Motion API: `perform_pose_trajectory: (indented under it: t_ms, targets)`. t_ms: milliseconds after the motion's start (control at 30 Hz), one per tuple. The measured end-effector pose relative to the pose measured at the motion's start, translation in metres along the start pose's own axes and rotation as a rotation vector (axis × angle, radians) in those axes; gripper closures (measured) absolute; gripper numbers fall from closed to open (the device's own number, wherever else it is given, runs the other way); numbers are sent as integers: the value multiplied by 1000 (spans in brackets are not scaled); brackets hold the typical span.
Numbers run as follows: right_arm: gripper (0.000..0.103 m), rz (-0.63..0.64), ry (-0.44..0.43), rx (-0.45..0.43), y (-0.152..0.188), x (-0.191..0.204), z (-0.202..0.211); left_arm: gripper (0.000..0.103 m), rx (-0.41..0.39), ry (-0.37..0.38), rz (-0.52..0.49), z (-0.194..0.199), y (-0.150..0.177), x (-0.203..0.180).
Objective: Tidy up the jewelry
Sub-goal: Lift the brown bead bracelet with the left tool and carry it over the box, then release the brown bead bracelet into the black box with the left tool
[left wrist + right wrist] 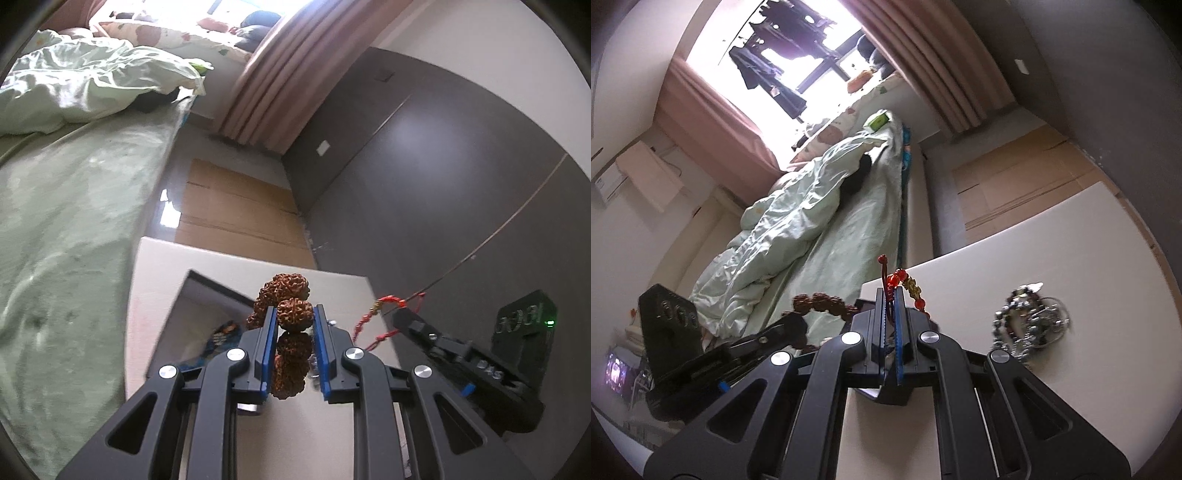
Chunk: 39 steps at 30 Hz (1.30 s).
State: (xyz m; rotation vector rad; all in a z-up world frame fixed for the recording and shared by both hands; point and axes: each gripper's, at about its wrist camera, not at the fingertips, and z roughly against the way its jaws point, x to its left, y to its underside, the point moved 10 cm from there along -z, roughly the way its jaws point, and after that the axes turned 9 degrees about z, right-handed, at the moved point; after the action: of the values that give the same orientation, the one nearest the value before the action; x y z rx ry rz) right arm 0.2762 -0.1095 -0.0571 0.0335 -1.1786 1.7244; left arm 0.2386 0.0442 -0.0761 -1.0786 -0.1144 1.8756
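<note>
Left claw (295, 314) pinches brown seed beads (290, 295), right claw (891, 295) pinches red cord (899, 280), near the table edge (997, 243).

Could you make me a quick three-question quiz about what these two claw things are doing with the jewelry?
1. True or false: the left gripper is empty.
2. What does the right gripper hold? A) a silver chain B) the red cord bracelet C) a watch
3. Fill in: the pile of dark and silvery jewelry lies on the white ____.

Key: 1. False; it grips the brown seed bead bracelet. 2. B. 3. table.
</note>
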Motion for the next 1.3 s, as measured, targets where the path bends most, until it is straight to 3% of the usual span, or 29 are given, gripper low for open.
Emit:
perform_pose_trajectory:
  t_ms: [67,133,167,200,367,667,733,767,800,833,900,1000,1300]
  targets:
    - [98,7,-8,7,2,6,-5,83,39,-36,7,-9,4,15]
    - [97,18,-17,16,5,13,-11,64,57,-71,17,-13,8,28]
    - [97,22,-23,21,6,17,-14,47,48,-84,20,-12,8,32]
    - [98,25,-29,24,7,20,-17,42,22,-98,15,-7,6,36]
    - [98,24,-80,34,12,37,-28,42,-7,-122,16,6,-5,49]
    - [97,2,-193,65,21,67,-53,32,-57,-148,41,25,-24,67]
    - [96,18,-173,98,26,72,-63,31,-62,-152,46,27,-26,69]
    - [94,25,-168,125,29,74,-68,31,-63,-153,47,28,-26,70]
    - [80,26,-162,152,33,74,-74,31,-63,-154,50,28,-26,71]
    - [58,23,-146,163,36,71,-77,31,-62,-155,52,29,-26,72]
    - [34,21,-98,122,32,63,-71,31,-61,-157,52,29,-27,72]
    - [34,3,-92,115,29,52,-63,31,-61,-156,53,29,-27,72]
    - [34,-52,65,70,17,-11,-19,31,-31,-119,10,15,-13,47]
